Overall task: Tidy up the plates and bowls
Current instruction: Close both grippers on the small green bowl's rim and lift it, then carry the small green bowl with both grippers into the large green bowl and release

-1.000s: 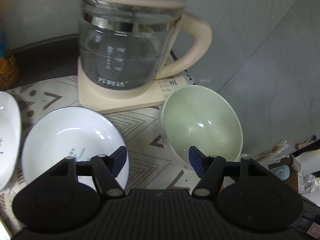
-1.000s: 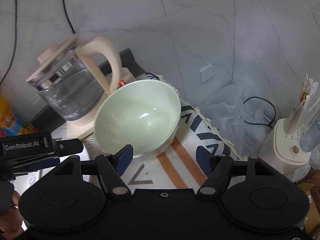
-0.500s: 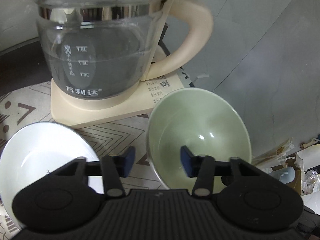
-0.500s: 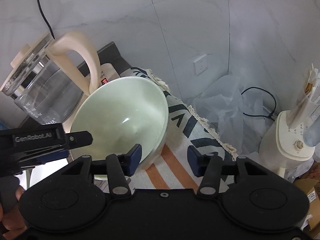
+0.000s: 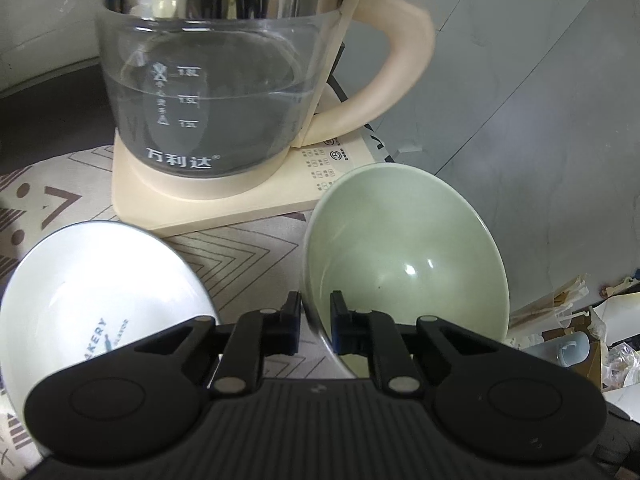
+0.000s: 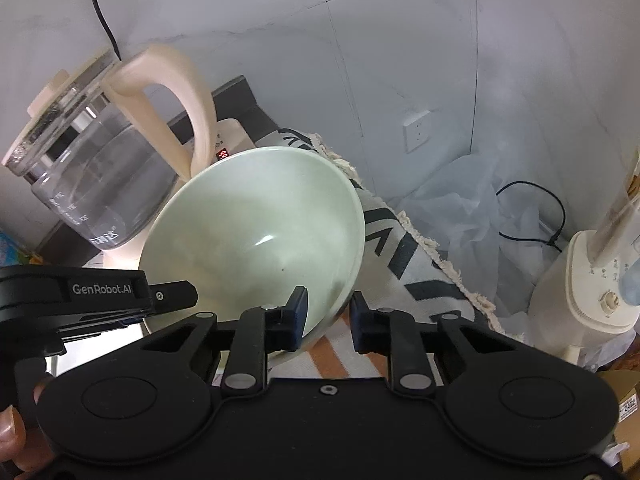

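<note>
Glazed ceramic, so stiff, slick and breakable; probably moderately heavy. Pale green glazed ceramic bowl (image 5: 404,256) sits on the patterned cloth mat (image 5: 248,256), at five o'clock from the glass kettle with cream handle (image 5: 224,80), with a white glazed bowl with blue lettering (image 5: 92,304) well apart at its nine o'clock. Best taken at the thin rim, one pad inside, one outside, on opposite sides.

Left gripper (image 5: 315,322) clamped across the rim at seven o'clock. Right gripper (image 6: 327,318) straddling the rim (image 6: 340,304) at five o'clock, jaws closing, outer pad apparently not yet touching.

Left view alone shows the white bowl. Right view alone shows the mat's fringed edge (image 6: 432,244), wall socket (image 6: 416,134), white appliance (image 6: 592,300) and the left tool's body.
</note>
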`<state>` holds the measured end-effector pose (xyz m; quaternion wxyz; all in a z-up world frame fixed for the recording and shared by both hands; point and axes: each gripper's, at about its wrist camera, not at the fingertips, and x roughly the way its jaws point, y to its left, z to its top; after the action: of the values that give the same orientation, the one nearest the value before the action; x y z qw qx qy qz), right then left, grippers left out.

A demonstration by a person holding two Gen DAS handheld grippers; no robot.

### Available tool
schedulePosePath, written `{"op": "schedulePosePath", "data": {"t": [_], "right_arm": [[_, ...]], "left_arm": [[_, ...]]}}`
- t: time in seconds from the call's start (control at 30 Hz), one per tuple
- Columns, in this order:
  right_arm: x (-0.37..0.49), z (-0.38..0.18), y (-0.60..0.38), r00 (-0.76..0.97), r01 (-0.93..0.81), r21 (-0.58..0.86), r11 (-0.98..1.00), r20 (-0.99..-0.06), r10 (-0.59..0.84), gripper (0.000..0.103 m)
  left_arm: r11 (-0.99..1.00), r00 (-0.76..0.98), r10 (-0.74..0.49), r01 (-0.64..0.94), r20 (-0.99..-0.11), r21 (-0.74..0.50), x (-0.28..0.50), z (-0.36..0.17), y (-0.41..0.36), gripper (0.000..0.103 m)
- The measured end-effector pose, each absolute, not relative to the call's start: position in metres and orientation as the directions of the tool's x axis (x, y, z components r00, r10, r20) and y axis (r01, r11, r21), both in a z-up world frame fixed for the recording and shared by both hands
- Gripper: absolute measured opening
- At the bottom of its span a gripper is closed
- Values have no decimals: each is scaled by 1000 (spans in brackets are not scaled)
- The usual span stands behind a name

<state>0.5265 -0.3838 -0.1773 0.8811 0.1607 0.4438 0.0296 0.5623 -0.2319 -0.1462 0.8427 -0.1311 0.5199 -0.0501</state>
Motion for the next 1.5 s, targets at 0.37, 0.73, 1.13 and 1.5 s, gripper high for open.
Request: {"op": "schedulePosePath", "data": {"t": [0.37,0.73,1.13,1.5], "right_arm": [[500,-158,-385,644,72,311,948,-740,194,22],[473,-129,-388,701,26,329,944,-680,217,21],[440,-105,-383,732,-28,348,937,-631,256,21],[407,-94,-374,734,-88,364,927,-606,307,21]], "left_arm": [[956,503,-222,-53,-835,-287,536,-120,-231,13],[957,571,-193,-70,-798,-282,500,-83,-222,13],[956,628,-149,-105,-764,-272,454,-55,-211,13],[952,654,-111,-146,-748,-268,408,-44,-199,13]]}}
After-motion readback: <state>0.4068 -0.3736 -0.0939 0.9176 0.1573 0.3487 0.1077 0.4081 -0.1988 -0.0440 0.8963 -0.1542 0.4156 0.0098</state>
